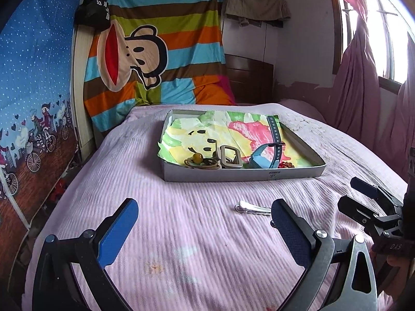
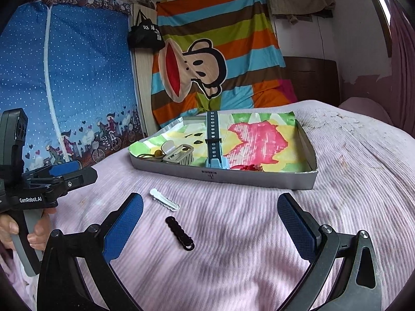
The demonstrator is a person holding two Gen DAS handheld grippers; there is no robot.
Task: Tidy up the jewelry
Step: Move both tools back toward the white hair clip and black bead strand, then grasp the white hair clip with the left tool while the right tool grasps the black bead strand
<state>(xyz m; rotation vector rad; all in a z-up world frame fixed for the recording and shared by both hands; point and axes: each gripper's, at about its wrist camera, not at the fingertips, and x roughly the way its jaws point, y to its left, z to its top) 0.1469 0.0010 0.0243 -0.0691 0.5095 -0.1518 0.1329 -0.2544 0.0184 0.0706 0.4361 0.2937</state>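
Observation:
A shallow grey tray [image 1: 243, 175] [image 2: 259, 179] with a colourful paper lining rests on the pink bedspread. Along its near edge lie a blue watch [image 1: 262, 158] [image 2: 214, 140], a grey buckle [image 1: 230, 156] [image 2: 179, 153], hair ties with a yellow bead [image 1: 199, 161] and red beads [image 1: 286, 165] [image 2: 249, 167]. A white hair clip [image 1: 253, 208] [image 2: 164, 199] and a black hair clip [image 2: 180, 233] lie loose on the bed in front of the tray. My left gripper [image 1: 205, 212] [image 2: 87, 169] is open and empty, with the white clip just inside its right finger. My right gripper [image 2: 211, 202] [image 1: 348, 193] is open above the bed, with the black clip between its fingers.
A hand [image 2: 36, 230] holds the left gripper's handle. A striped monkey-print sheet [image 1: 155, 59] hangs behind the bed, and a blue fabric wardrobe [image 2: 64, 90] stands to the left. Pink curtains [image 1: 363, 83] and a window are on the right.

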